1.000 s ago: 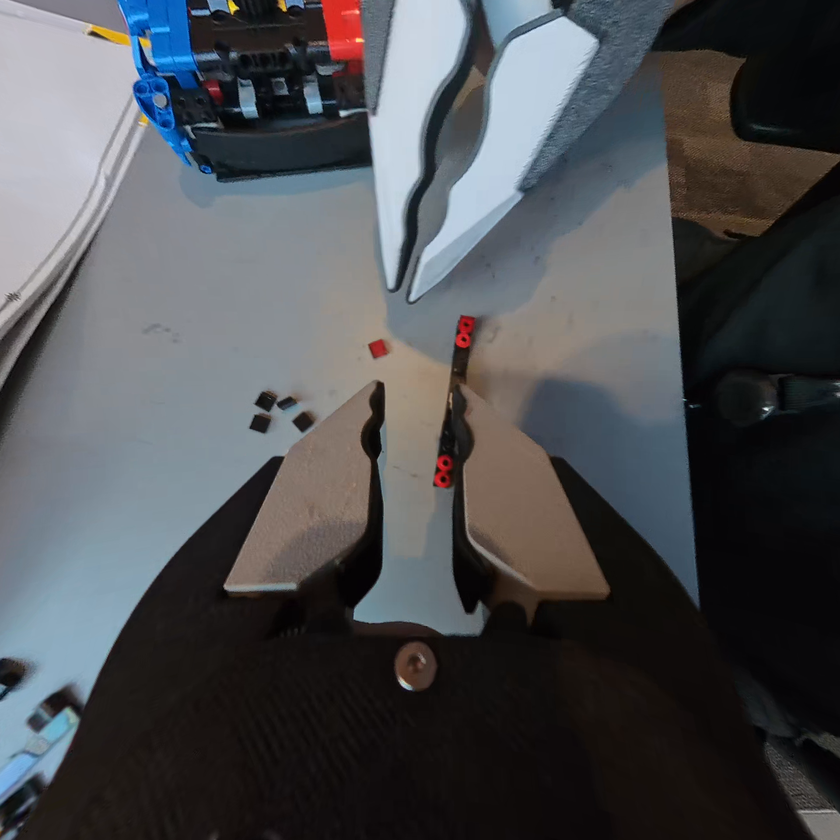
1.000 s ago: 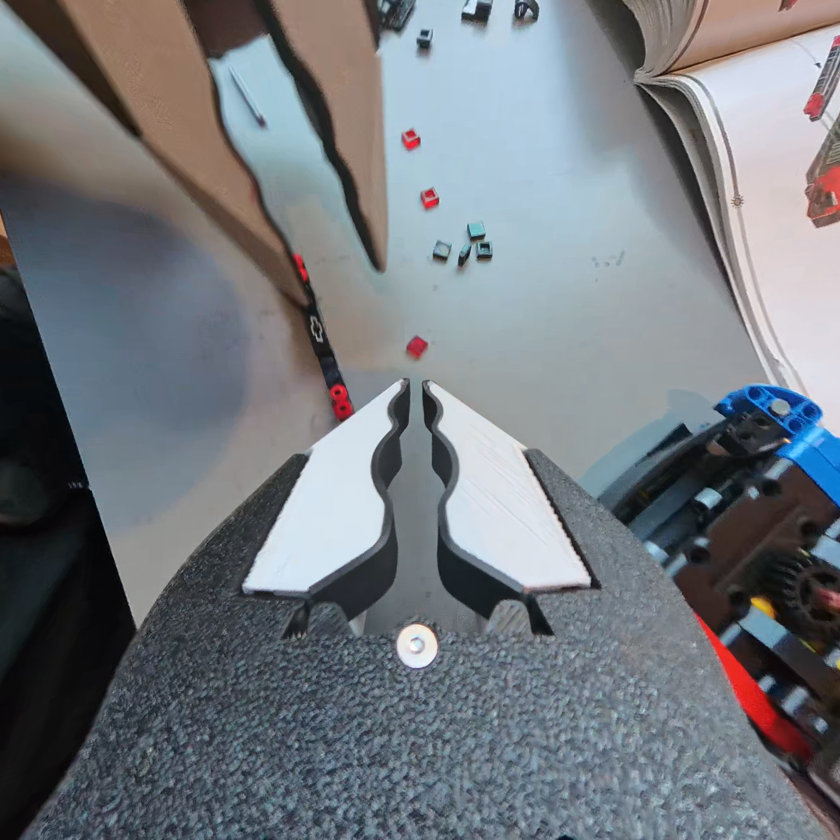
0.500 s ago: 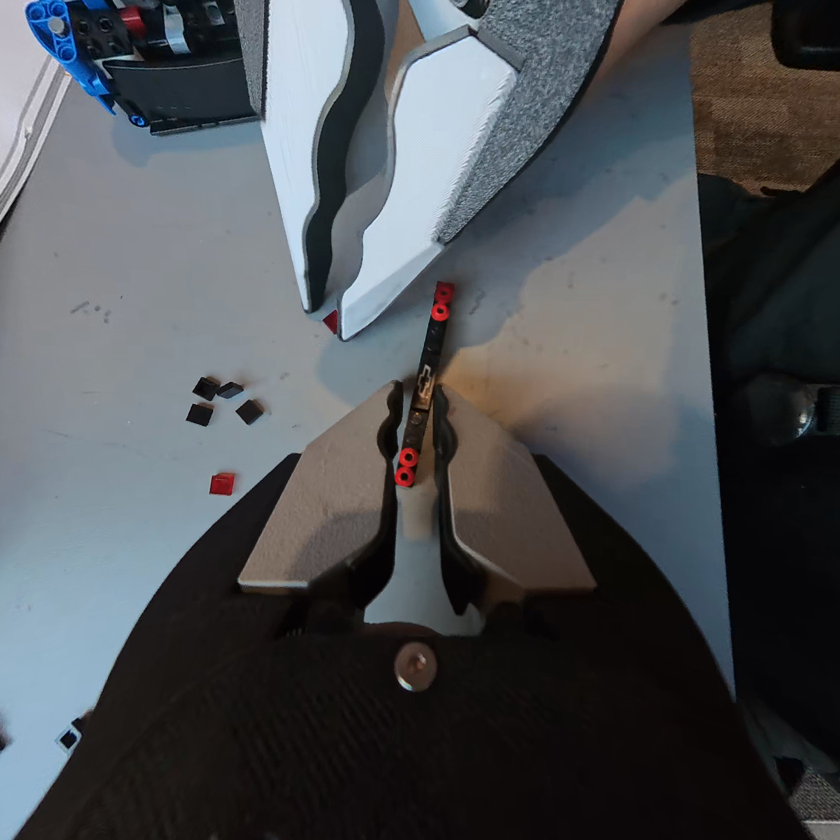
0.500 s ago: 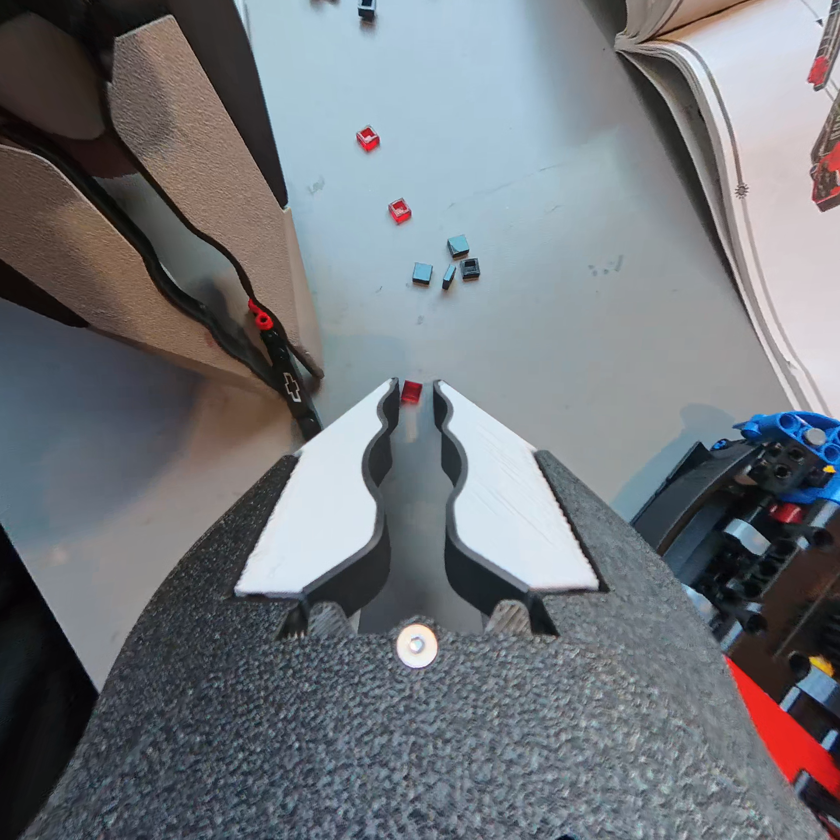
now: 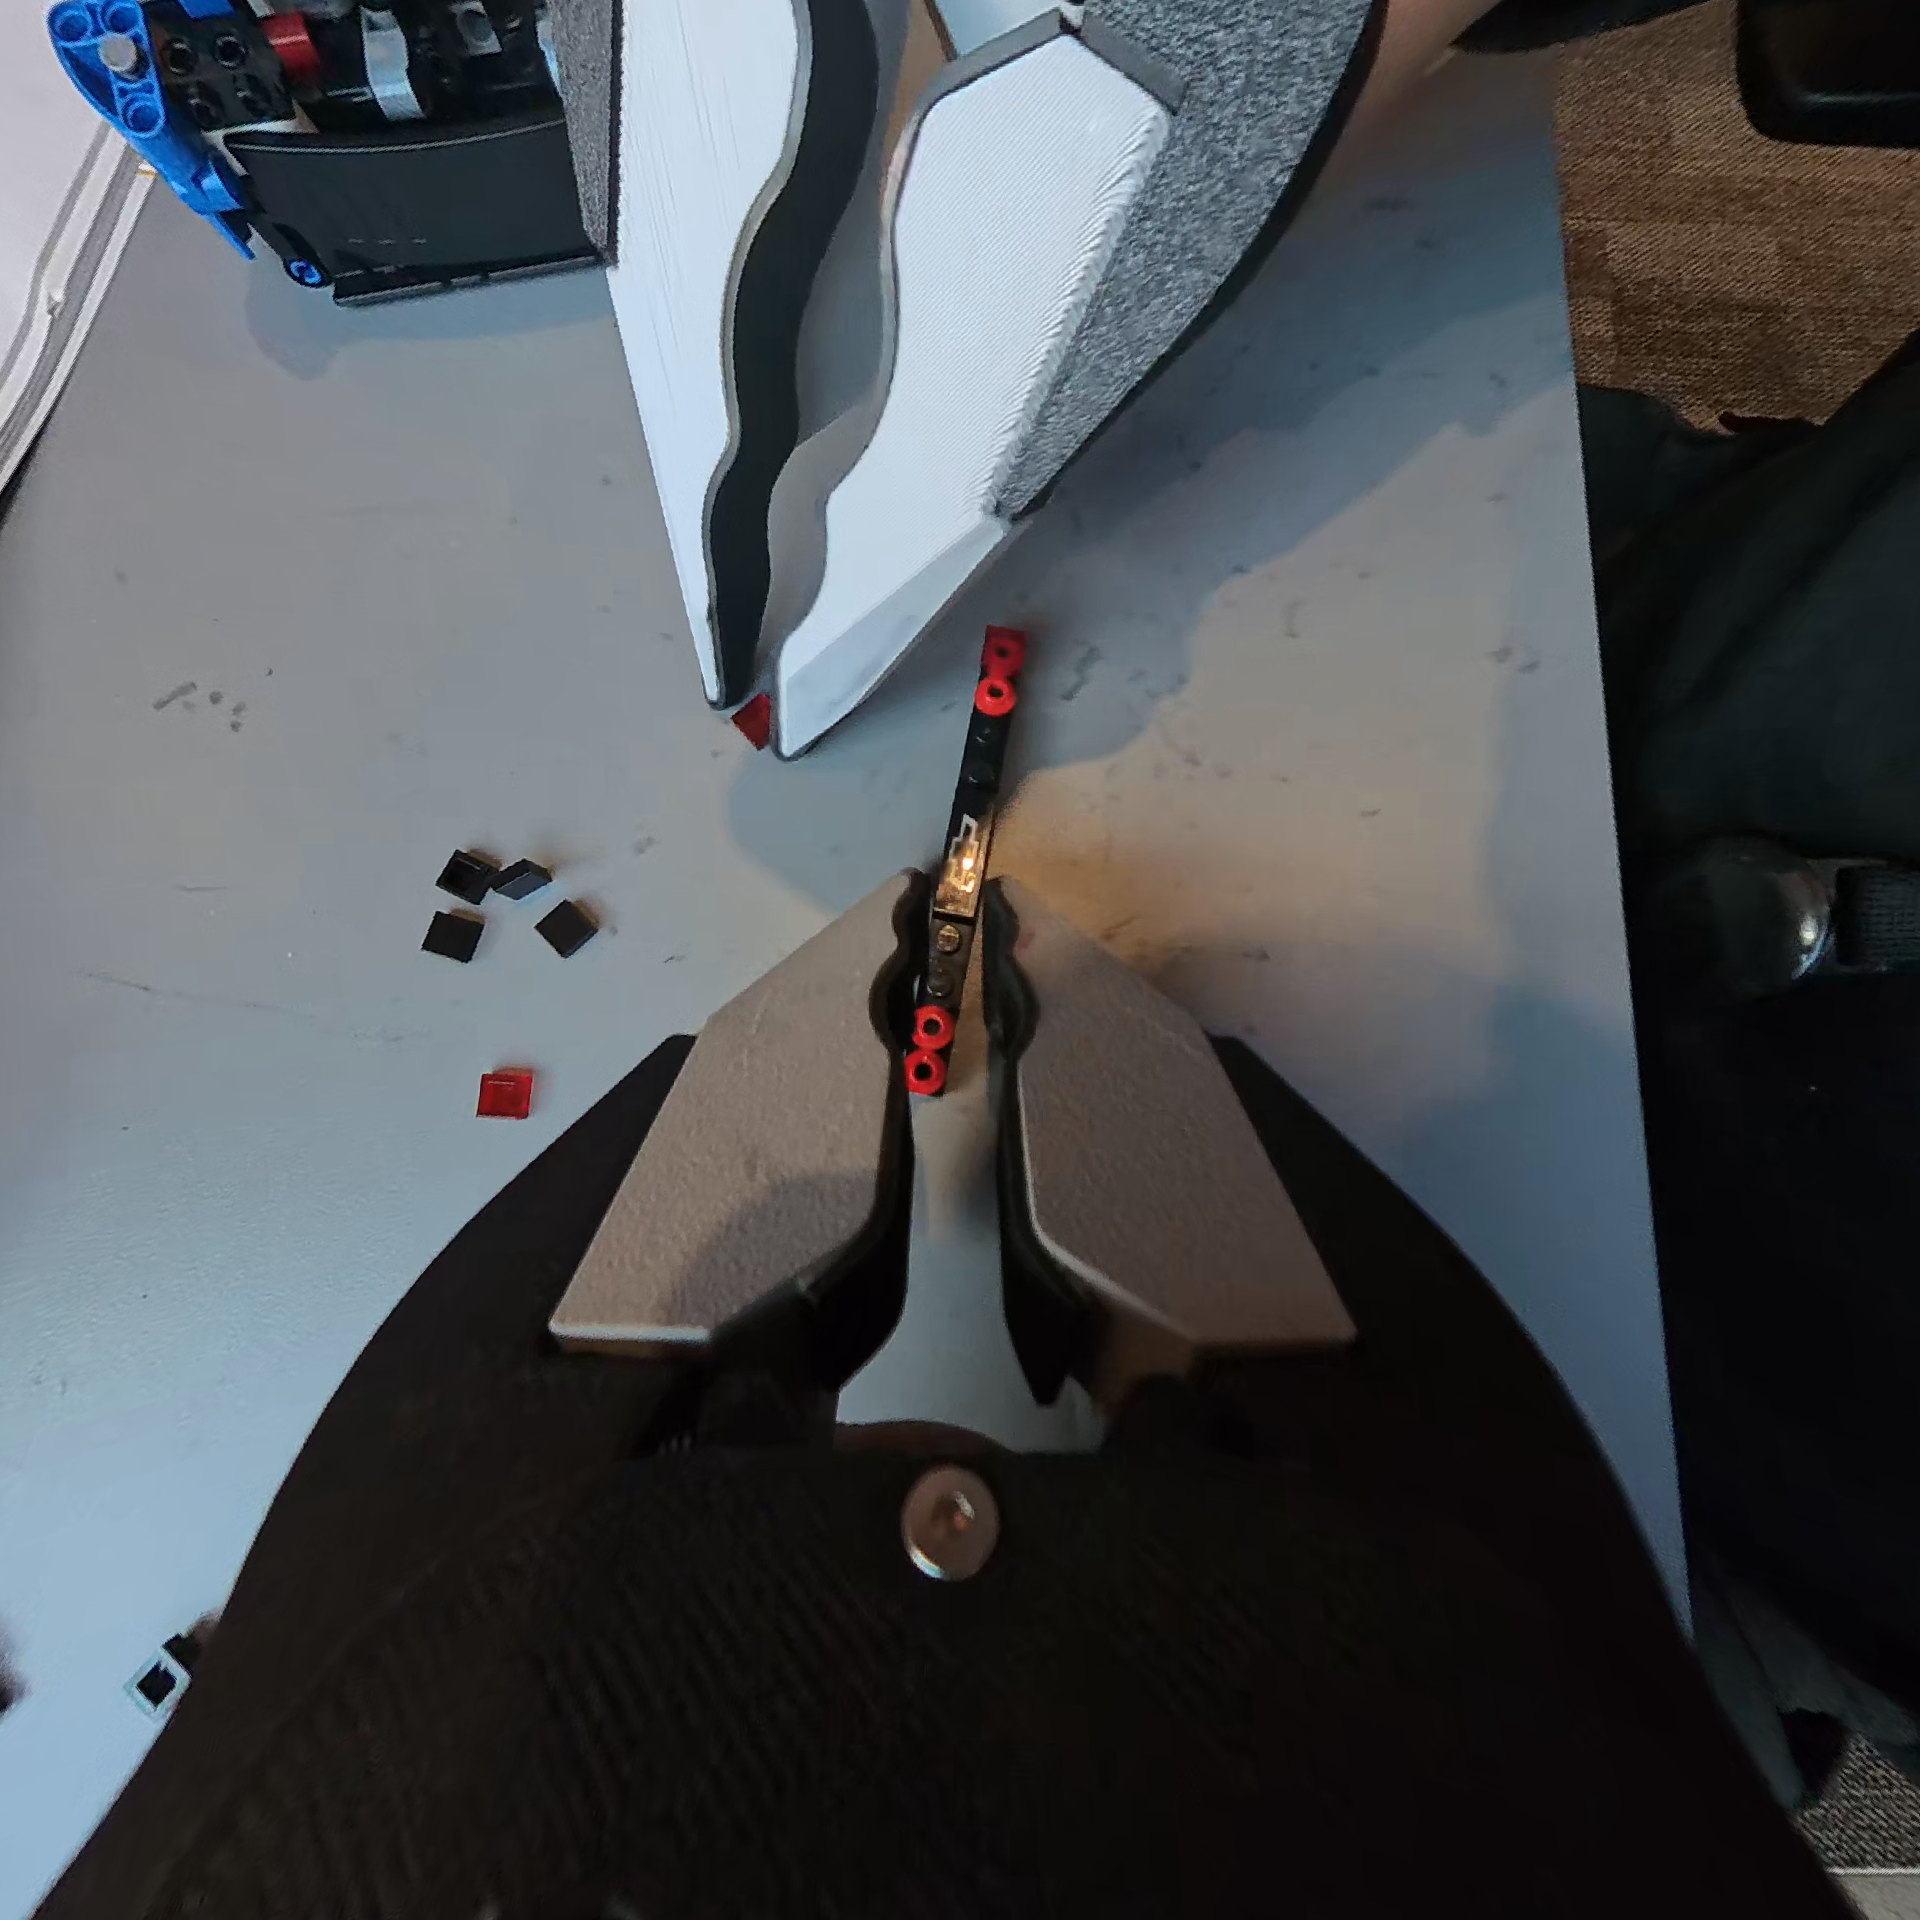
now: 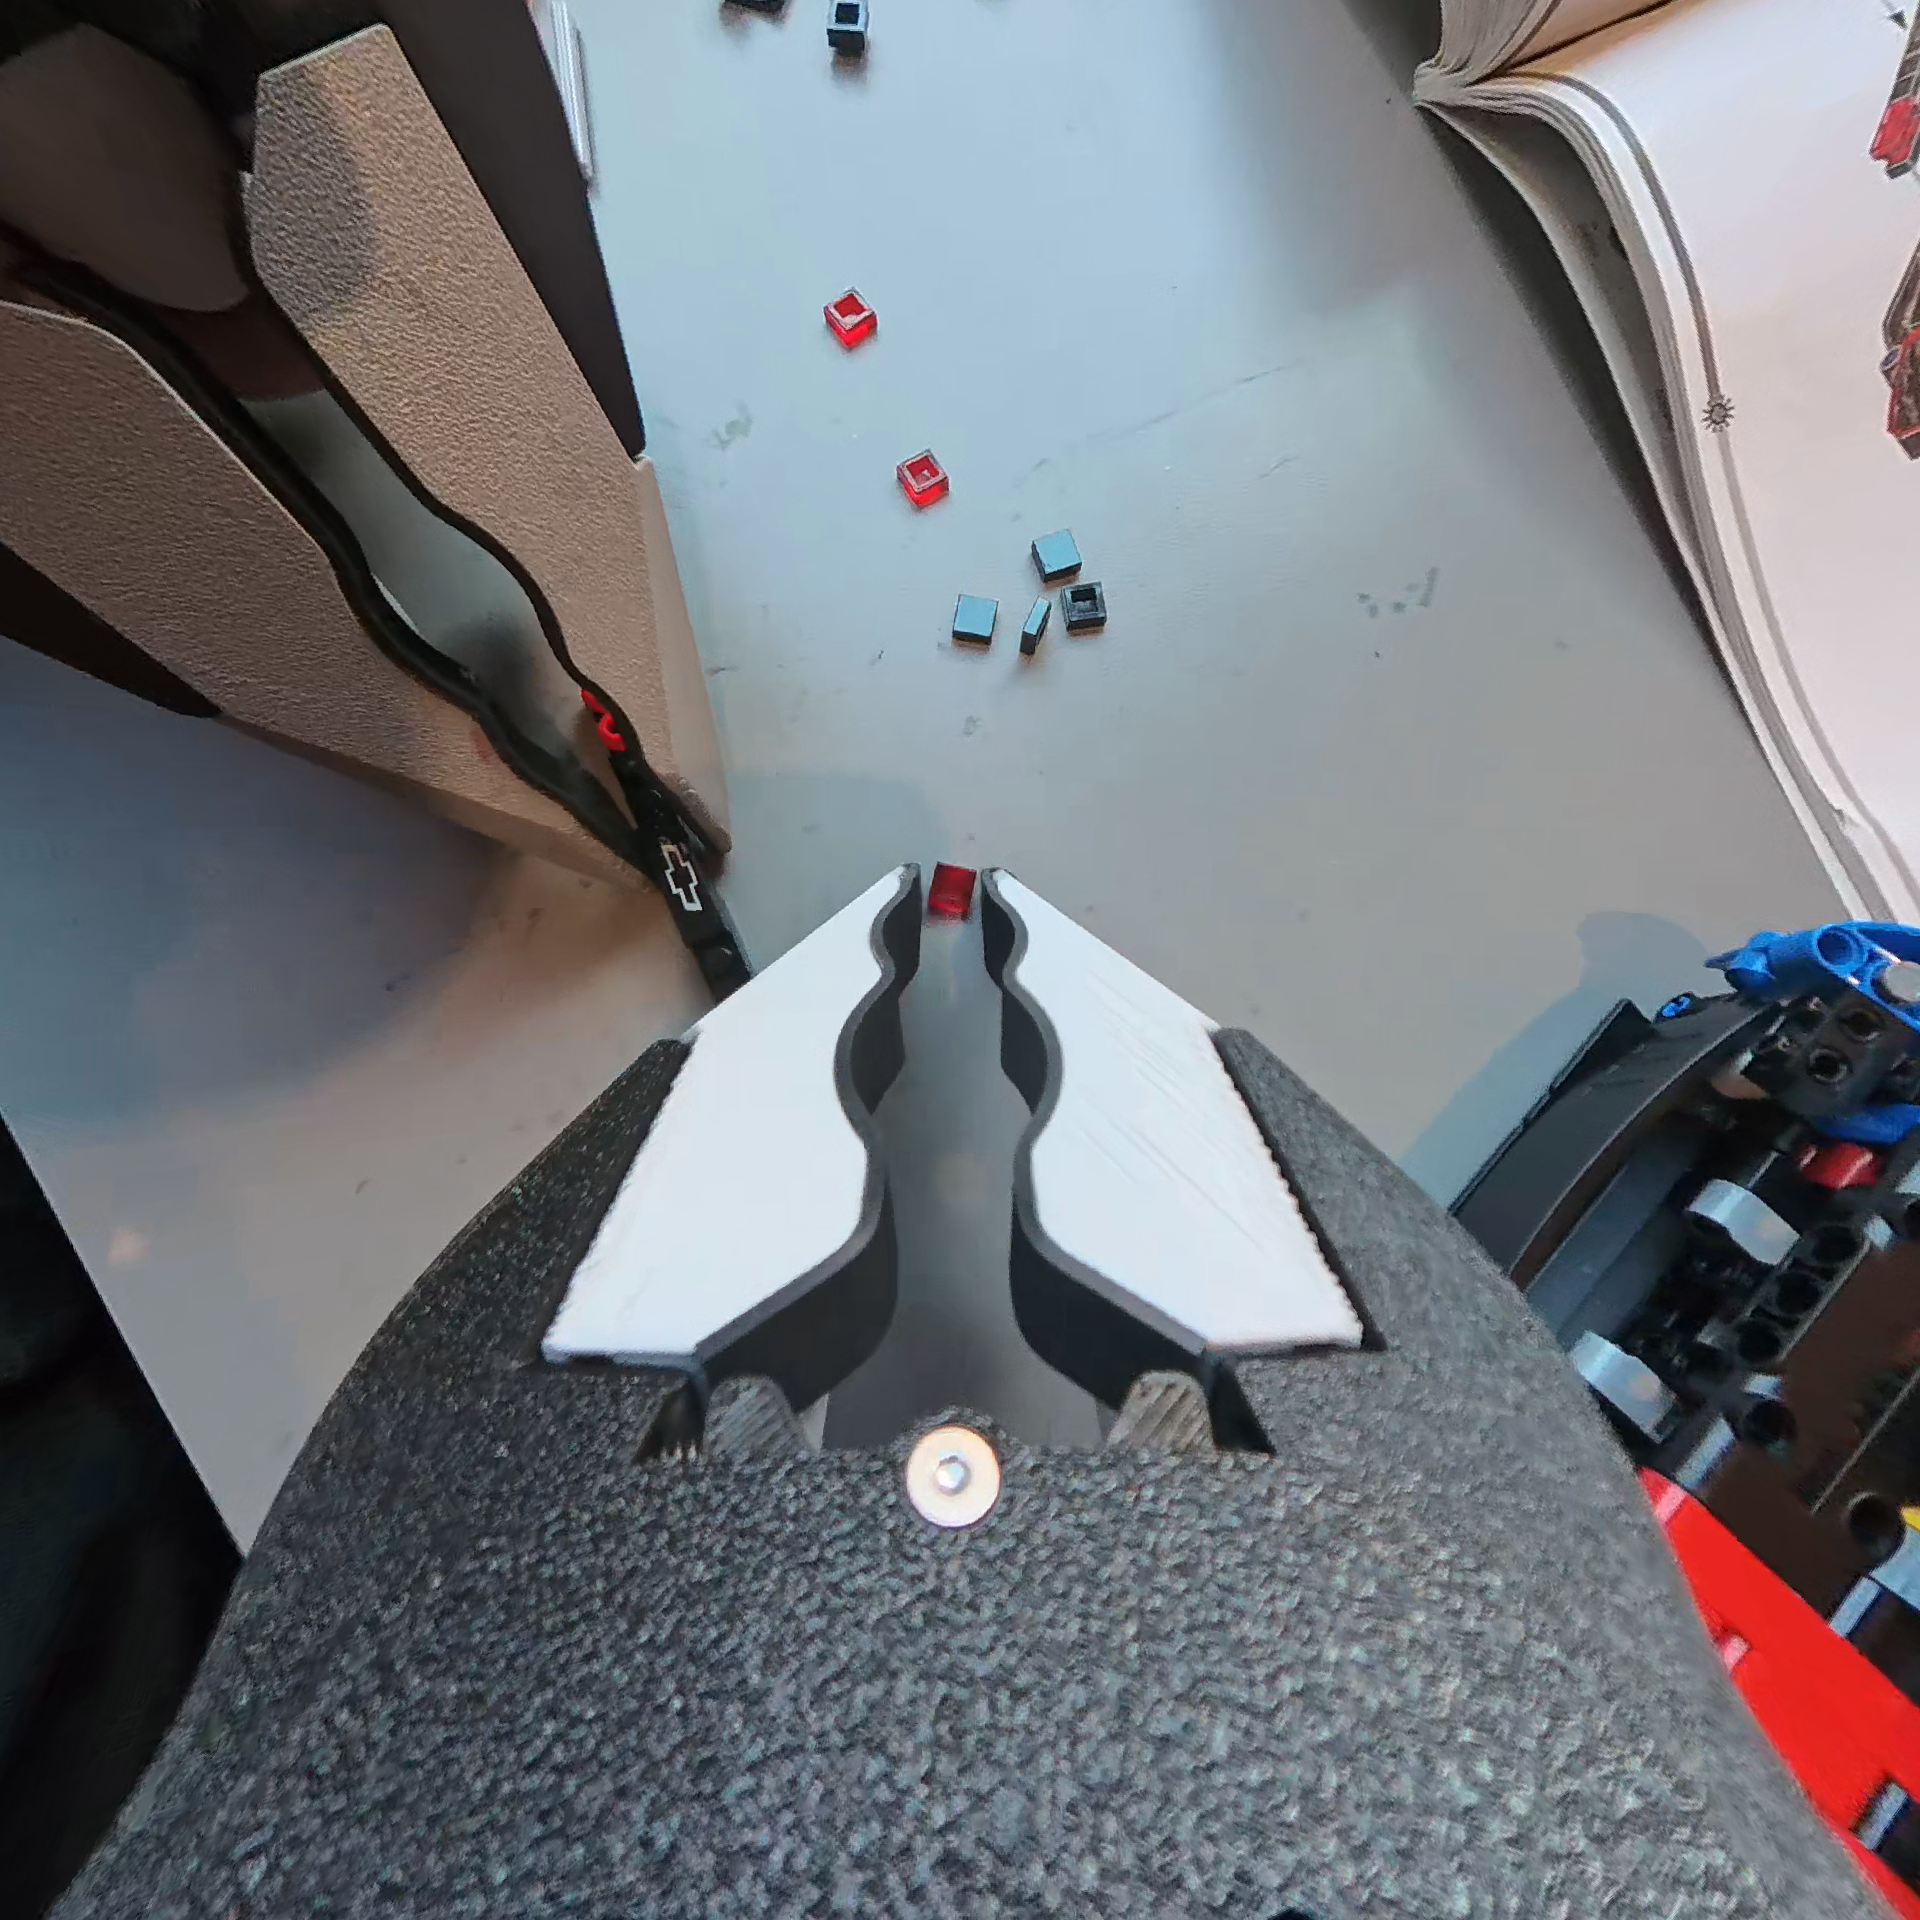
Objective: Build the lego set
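My left gripper (image 5: pixel 951 894) is shut on a thin black strip (image 5: pixel 982 769) with red pieces at both ends, and the strip lies along the grey table. In the right wrist view the left gripper (image 6: pixel 686 831) shows at the upper left, still holding the strip (image 6: pixel 681 873). My right gripper (image 6: pixel 951 883) has white fingers closed around a small red tile (image 6: pixel 951 890) at their tips, low on the table. In the left wrist view the right gripper (image 5: pixel 753 717) pinches the tile (image 5: pixel 753 719) just left of the strip's far end.
A partly built blue, black and red model (image 5: pixel 312 135) stands at the back, also in the right wrist view (image 6: pixel 1766 1195). Several loose black tiles (image 6: pixel 1039 603) and two red tiles (image 6: pixel 922 478) lie on the table. An open booklet (image 6: pixel 1714 312) lies beside them. The table edge (image 5: pixel 1579 727) is close. Left tips to right tips: about 5 cm.
My left gripper shifted onto the strip and closed on it. My right gripper moved to the red tile and took it between its tips. Little has moved in the last half second.
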`<state>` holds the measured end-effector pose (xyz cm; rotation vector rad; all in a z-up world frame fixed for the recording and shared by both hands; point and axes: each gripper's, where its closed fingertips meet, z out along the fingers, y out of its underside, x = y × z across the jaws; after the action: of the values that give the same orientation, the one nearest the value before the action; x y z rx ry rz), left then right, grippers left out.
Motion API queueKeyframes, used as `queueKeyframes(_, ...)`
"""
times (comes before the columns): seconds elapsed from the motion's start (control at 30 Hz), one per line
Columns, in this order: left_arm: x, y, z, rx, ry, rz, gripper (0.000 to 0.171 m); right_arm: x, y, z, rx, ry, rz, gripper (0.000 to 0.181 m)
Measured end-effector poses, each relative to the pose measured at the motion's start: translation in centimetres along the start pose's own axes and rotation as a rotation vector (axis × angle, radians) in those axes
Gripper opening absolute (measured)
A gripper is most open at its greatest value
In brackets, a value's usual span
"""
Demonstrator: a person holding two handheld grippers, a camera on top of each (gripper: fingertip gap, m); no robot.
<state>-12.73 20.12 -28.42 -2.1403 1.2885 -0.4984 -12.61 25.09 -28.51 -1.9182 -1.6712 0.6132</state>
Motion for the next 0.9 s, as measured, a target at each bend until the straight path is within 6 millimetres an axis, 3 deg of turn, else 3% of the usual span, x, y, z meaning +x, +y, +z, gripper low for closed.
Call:
queueKeyframes(0.2,0.1,-0.1,0.0,0.018,0.016,-0.016,0.009,0.1,0.1,-0.2,0.016,-0.043,0.013,0.006)
queueKeyframes(0.6,0.1,-0.3,0.1,0.037,0.023,-0.026,0.019,0.1,0.8,-3.9,0.116,-0.075,-0.080,0.006)
queueKeyframes(0.9,-0.1,-0.5,0.3,0.050,0.013,-0.032,0.021,-1.6,1.1,-4.6,0.158,-0.166,-0.144,0.006)
